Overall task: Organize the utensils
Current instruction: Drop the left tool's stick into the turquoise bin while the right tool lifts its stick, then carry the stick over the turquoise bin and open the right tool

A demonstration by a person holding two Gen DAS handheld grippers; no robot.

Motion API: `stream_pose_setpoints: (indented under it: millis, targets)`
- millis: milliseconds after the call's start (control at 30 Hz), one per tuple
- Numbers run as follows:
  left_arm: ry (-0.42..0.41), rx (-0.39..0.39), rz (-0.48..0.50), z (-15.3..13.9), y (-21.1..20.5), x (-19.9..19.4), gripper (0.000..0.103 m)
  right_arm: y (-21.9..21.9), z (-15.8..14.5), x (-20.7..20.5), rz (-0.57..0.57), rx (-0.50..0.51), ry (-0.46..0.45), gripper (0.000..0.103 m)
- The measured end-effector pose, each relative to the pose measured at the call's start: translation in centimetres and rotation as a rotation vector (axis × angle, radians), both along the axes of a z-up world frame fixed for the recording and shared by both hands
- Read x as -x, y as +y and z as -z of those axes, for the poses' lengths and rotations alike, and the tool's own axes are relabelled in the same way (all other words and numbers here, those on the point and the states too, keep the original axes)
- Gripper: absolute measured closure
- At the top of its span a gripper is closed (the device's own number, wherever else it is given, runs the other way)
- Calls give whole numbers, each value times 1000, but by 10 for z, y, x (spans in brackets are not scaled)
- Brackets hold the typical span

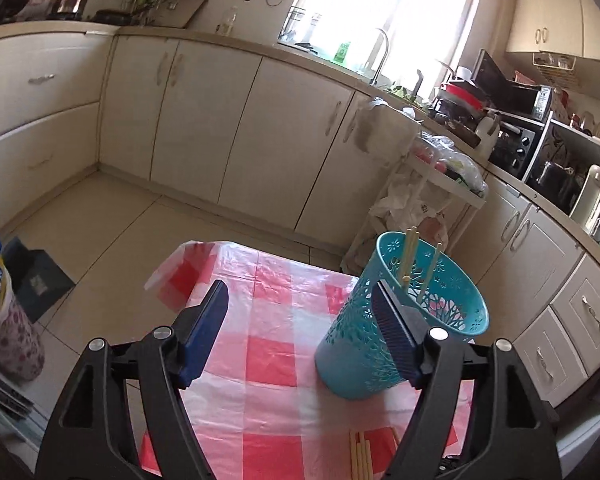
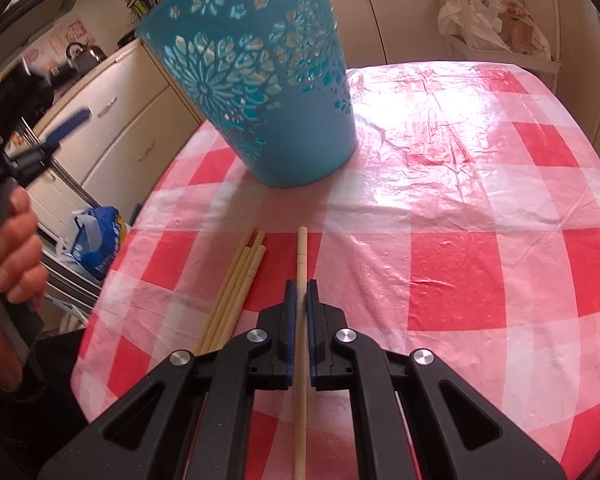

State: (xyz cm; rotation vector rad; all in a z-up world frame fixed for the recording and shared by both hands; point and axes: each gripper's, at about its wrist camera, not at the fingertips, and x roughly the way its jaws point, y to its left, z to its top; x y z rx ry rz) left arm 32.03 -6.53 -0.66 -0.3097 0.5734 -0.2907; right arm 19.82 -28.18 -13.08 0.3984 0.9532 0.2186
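A teal cut-out basket [image 1: 404,320] stands on the red-checked table [image 1: 276,344] with two pale chopsticks [image 1: 410,256] upright inside. My left gripper [image 1: 300,300] is open and empty, held above the table just left of the basket. In the right wrist view my right gripper [image 2: 301,286] is shut on one chopstick [image 2: 302,252], which points toward the basket [image 2: 268,80]. Several loose chopsticks [image 2: 240,280] lie on the cloth just left of it; they also show in the left wrist view [image 1: 364,456]. The left gripper [image 2: 66,124] appears at the far left, in a hand.
Kitchen cabinets [image 1: 204,120] run along the back, with a counter, sink and oven [image 1: 512,144]. A white rack with plastic bags [image 1: 432,184] stands behind the table. A blue bag [image 2: 98,240] sits on the floor at the table's left edge.
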Motion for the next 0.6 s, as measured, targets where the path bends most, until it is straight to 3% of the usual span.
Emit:
stream_pose_setpoints:
  millis: [133, 367, 600]
  targets:
    - [-4, 7, -10, -2, 7, 0, 33, -6, -23, 9, -5, -94, -89, 97]
    - [20, 28, -12, -3, 9, -6, 33, 7, -97, 29, -114, -213, -360, 97]
    - [23, 44, -26, -3, 15, -8, 33, -5, -141, 27, -65, -262, -490, 98]
